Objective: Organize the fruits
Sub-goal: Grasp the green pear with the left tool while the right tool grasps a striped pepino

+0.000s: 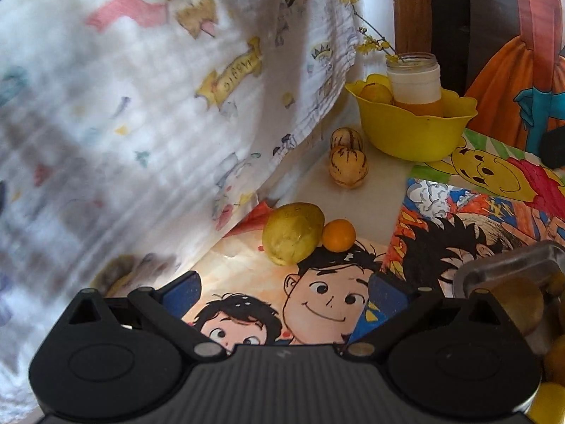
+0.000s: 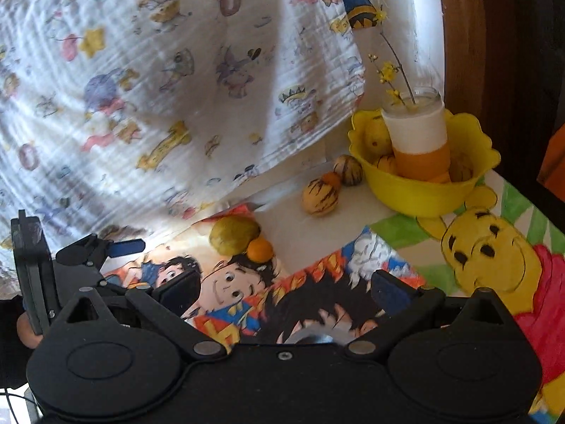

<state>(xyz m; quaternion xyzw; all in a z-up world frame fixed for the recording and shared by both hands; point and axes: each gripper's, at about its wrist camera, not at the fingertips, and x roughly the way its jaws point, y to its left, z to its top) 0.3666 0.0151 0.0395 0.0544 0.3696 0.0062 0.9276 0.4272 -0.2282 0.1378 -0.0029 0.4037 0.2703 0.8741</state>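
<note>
The yellow bowl [image 2: 423, 190] sits at the far corner of the bench [image 2: 310, 229], with a white-and-orange jar [image 2: 418, 141] standing in it among a few yellowish fruits. Just left of the bowl lie two striped pale melons [image 1: 348, 166], one behind the other. Nearer than the bowl and further left, a yellow-green mango [image 1: 293, 238] rests touching a small orange [image 1: 338, 235] at the edge of a cartoon picture sheet [image 1: 310, 296]. A printed cloth [image 2: 159, 88] hangs left of the bowl. The left gripper [image 1: 282, 289] hovers over the cartoon sheet, jaws spread wide and empty. The right gripper [image 2: 286, 288] also has its jaws released, holding nothing.
</note>
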